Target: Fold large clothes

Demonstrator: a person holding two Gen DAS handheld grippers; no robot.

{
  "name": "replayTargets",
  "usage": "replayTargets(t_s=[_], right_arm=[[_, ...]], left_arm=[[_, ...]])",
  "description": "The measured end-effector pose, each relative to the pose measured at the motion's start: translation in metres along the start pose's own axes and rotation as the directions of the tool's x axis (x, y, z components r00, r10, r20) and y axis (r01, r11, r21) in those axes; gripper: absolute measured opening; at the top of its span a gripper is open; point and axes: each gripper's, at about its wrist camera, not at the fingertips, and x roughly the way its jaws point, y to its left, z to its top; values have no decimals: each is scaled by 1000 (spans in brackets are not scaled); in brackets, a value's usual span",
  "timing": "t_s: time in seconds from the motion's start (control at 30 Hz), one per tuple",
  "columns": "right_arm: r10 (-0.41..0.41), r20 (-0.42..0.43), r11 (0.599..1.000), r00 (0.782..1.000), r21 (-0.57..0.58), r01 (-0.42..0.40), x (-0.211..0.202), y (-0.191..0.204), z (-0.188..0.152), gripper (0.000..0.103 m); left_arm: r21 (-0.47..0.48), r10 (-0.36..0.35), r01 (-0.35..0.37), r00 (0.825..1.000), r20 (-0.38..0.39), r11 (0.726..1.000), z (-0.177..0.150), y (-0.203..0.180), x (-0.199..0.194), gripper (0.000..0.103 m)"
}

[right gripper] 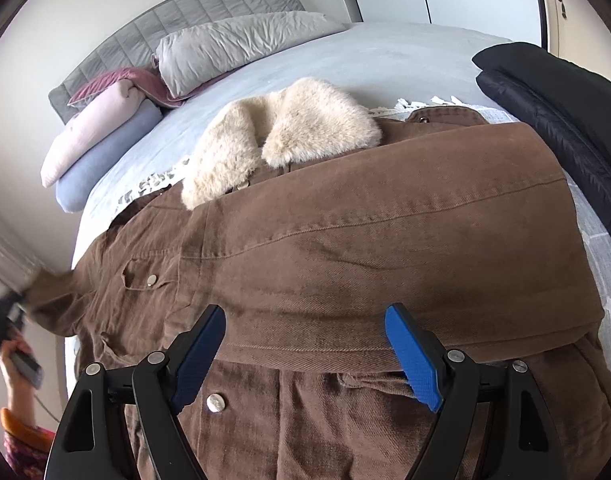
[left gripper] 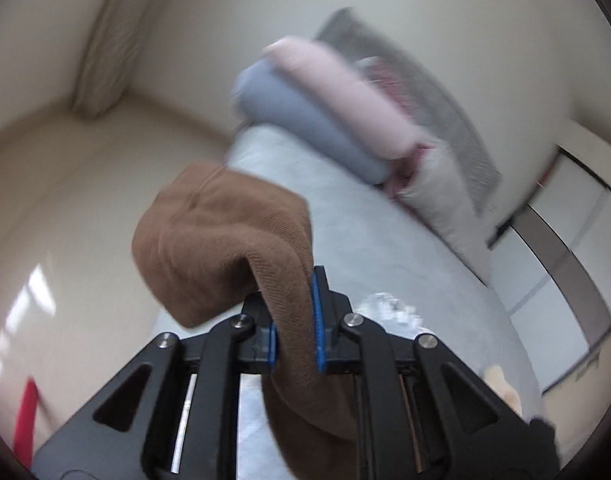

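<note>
Brown jacket point(right gripper: 345, 240) sprawls across the bed point(right gripper: 365, 60); my left fingers point(left gripper: 295, 320) pinch its fabric, right fingers point(right gripper: 305, 344) gape wide above it.

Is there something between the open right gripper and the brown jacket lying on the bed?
Nothing visible. The right gripper hangs open directly over the brown jacket, with only air between them. The fur collar and the black coat lie further off.

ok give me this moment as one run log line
left gripper: shut on jacket sleeve | right gripper: open over jacket | jacket on bed | fold unfinished
</note>
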Motion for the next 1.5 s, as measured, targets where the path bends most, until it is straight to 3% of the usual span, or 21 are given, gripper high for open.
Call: replayTargets(t_s=[0.1,0.23,0.37,0.53,0.6,0.63,0.7,0.73,0.77,0.83,0.9,0.93,1.0,1.07,1.2,1.27,1.3,1.33,1.37,1.43,1.5], right_arm=[[14,-2,1000,1000,4,-14,-1,0,0,83],[31,2,999,1000,12,-31,-2,-1,1,83],[45,16,999,999,28,-46,-6,-6,3,83],[71,30,995,997,74,-73,-10,-17,5,83],[79,36,992,996,99,-82,-11,-23,6,83],[82,40,990,996,110,-86,-12,-26,7,83],[88,49,987,995,129,-94,-14,-32,8,83],[91,54,985,994,139,-97,-15,-35,9,83],[92,59,984,994,149,-100,-16,-39,10,83],[98,69,979,993,174,-109,-18,-46,11,83],[113,76,970,991,206,-127,-18,-54,12,83],[124,75,966,989,217,-138,-17,-57,12,83],[151,75,956,986,242,-165,-13,-63,11,83],[174,82,947,981,260,-190,-9,-67,11,83],[233,109,924,966,284,-255,8,-76,8,83],[227,84,934,970,263,-242,18,-74,7,81],[207,75,946,976,241,-219,21,-71,6,67],[193,71,956,979,212,-204,24,-66,5,39],[213,60,957,975,187,-221,26,-61,5,24],[249,88,956,964,135,-260,20,-50,7,12],[292,184,951,939,51,-305,-2,-43,9,11]], left_arm=[[124,-142,140,990,9,982,0,-65,-31,14],[237,-289,292,956,-47,927,-14,-140,-58,13],[318,-393,419,908,-144,850,-48,-206,-79,13],[360,-466,554,830,-306,750,-105,-271,-90,13],[359,-471,624,771,-429,694,-130,-295,-83,18],[355,-455,670,720,-524,652,-143,-308,-77,23],[353,-410,724,649,-641,593,-160,-321,-74,46],[365,-405,748,626,-667,554,-164,-323,-79,51],[376,-414,763,616,-670,526,-164,-323,-86,57],[420,-442,771,625,-644,478,-155,-317,-103,66],[457,-454,758,647,-613,465,-147,-314,-114,73],[478,-449,742,668,-594,471,-140,-309,-115,73],[513,-410,699,712,-571,498,-132,-303,-112,73],[539,-347,633,766,-542,555,-131,-286,-100,73],[526,-246,521,828,-504,672,-143,-256,-58,73],[487,-230,500,828,-511,716,-148,-242,-40,73],[458,-234,498,823,-518,736,-150,-236,-32,73],[441,-235,497,818,-525,747,-153,-232,-26,73],[430,-233,496,815,-531,754,-157,-230,-20,71],[437,-235,498,817,-527,749,-159,-225,-21,71],[467,-251,500,830,-498,729,-165,-222,-20,71]])
